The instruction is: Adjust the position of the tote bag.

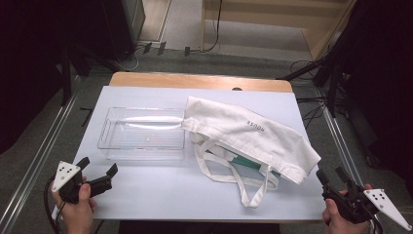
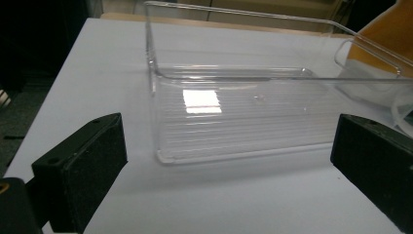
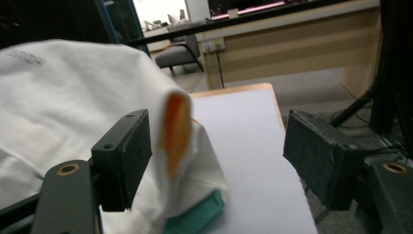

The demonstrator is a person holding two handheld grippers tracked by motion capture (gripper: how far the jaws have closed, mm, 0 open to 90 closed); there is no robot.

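A clear plastic bin (image 1: 142, 133) stands empty on the left half of the white tabletop (image 1: 160, 187); seen close in the left gripper view, the bin (image 2: 243, 112) lies just beyond the jaws. A white cloth tote bag (image 1: 251, 135) with loose handles (image 1: 229, 173) lies right of the bin, bulging over something green (image 1: 246, 163). My left gripper (image 1: 100, 171) hovers at the front left corner, open and empty. My right gripper (image 1: 331, 176) sits at the front right corner, open, just off the bag's near corner (image 3: 187, 161), where orange and green (image 3: 195, 217) edges peek out.
The table's wooden far edge (image 1: 199, 80) borders a grey floor with cables (image 1: 311, 105). Dark stands (image 1: 336, 73) flank both sides. A wooden desk (image 3: 292, 44) and a chair (image 3: 178, 56) stand beyond the table in the right gripper view.
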